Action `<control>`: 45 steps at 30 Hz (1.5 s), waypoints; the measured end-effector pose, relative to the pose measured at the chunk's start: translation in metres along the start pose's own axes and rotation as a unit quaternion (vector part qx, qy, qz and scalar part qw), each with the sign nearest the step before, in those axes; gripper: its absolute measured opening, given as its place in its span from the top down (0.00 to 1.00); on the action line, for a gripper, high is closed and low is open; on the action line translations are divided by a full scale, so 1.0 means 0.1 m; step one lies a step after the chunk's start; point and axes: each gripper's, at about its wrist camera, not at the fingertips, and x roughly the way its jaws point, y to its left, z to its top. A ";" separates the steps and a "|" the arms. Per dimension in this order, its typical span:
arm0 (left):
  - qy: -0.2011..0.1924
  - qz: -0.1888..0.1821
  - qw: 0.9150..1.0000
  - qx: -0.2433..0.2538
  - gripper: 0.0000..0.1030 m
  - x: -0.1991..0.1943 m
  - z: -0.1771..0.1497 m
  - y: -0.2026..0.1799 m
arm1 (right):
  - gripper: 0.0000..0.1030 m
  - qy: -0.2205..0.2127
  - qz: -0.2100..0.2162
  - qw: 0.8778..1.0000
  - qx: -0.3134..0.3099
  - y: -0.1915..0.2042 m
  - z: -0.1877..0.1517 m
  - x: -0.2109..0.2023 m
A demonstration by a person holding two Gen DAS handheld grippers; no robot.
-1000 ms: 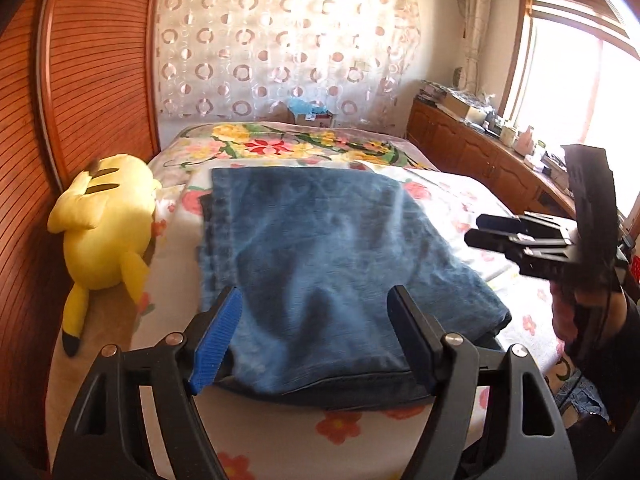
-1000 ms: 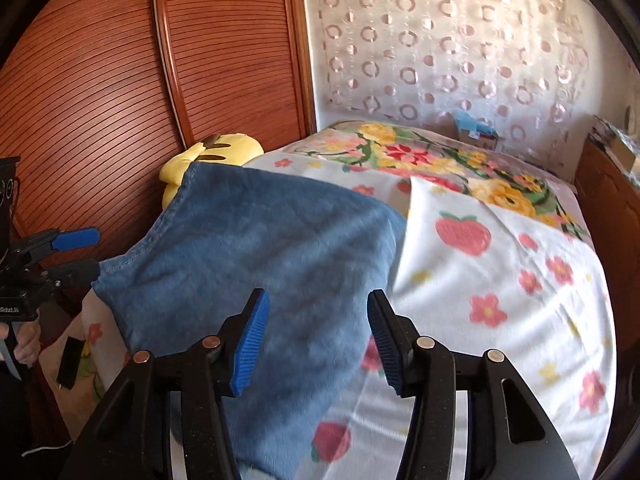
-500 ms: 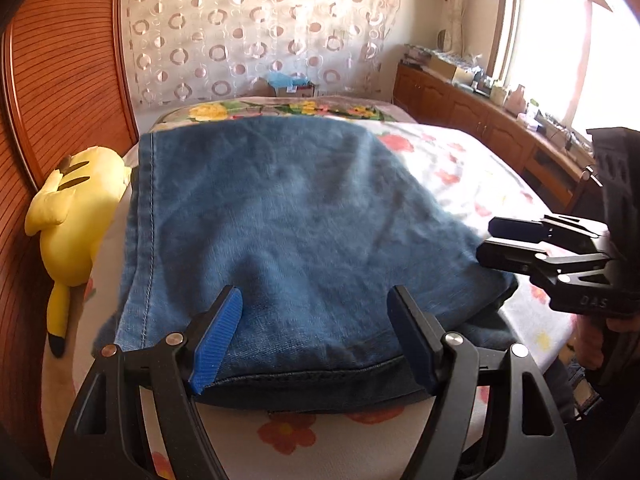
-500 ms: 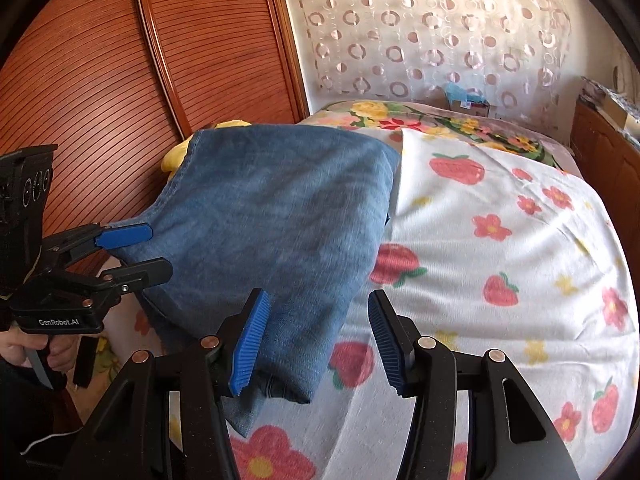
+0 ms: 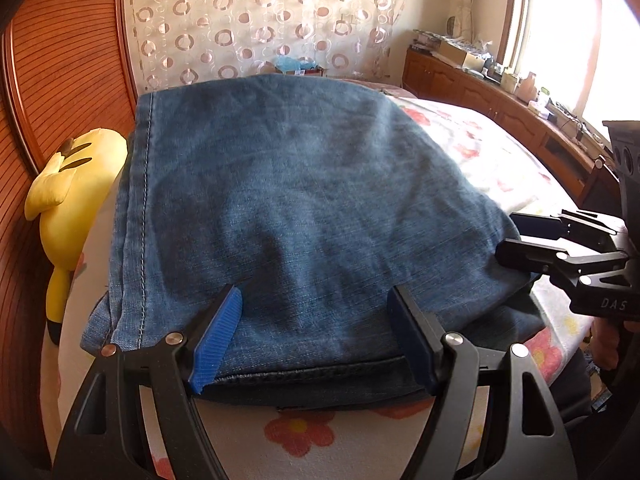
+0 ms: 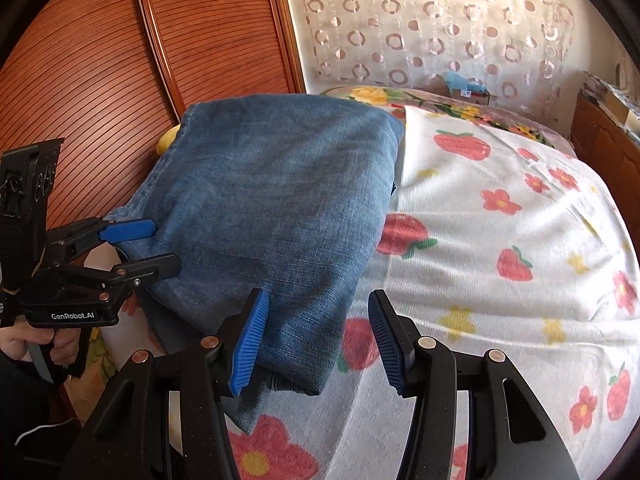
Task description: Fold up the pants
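Denim pants lie folded mid-frame on the flowered bedsheet. My left gripper and right gripper both hover unclenched at the near hem, grasping nothing. Catching only the top layer could undo the fold.

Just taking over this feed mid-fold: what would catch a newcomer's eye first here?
The folded blue jeans fill the near side of the bed, lying on a white sheet with strawberries and flowers. Both tongs hang open over the jeans' near edge, the left tongs near its middle and the right tongs at its right corner. A yellow plush toy lies beside the jeans against the wooden wardrobe.
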 end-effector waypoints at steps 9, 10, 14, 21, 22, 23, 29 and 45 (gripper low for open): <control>-0.005 0.006 1.000 0.009 0.26 0.02 -0.02 -0.04 | 0.48 0.017 0.003 1.000 0.013 -0.03 -0.03 0.13; -0.006 0.005 1.000 0.008 0.26 0.02 -0.02 -0.04 | 0.48 0.017 0.007 1.000 0.014 -0.04 -0.03 0.13; -0.008 0.001 1.000 0.004 0.26 0.01 -0.03 -0.03 | 0.56 0.023 0.027 0.999 0.007 -0.04 0.00 0.19; -0.018 0.007 1.000 -0.015 0.26 -0.17 0.03 0.13 | 0.86 -0.011 0.048 0.999 0.005 -0.05 0.16 0.05; -0.018 0.014 1.000 -0.018 0.26 -0.19 0.03 0.18 | 0.86 -0.022 0.048 0.999 0.001 -0.03 0.20 0.00; -0.018 0.024 0.999 -0.025 0.26 -0.22 0.02 0.25 | 0.87 -0.031 0.051 0.998 -0.003 0.00 0.25 -0.05; -0.030 0.048 0.996 -0.072 0.26 -0.41 -0.12 0.70 | 0.87 -0.073 0.067 0.995 -0.028 0.24 0.57 -0.19; -0.087 0.123 0.980 -0.127 0.26 -1.18 -0.26 1.45 | 0.88 -0.040 0.193 0.970 -0.144 1.40 0.99 0.64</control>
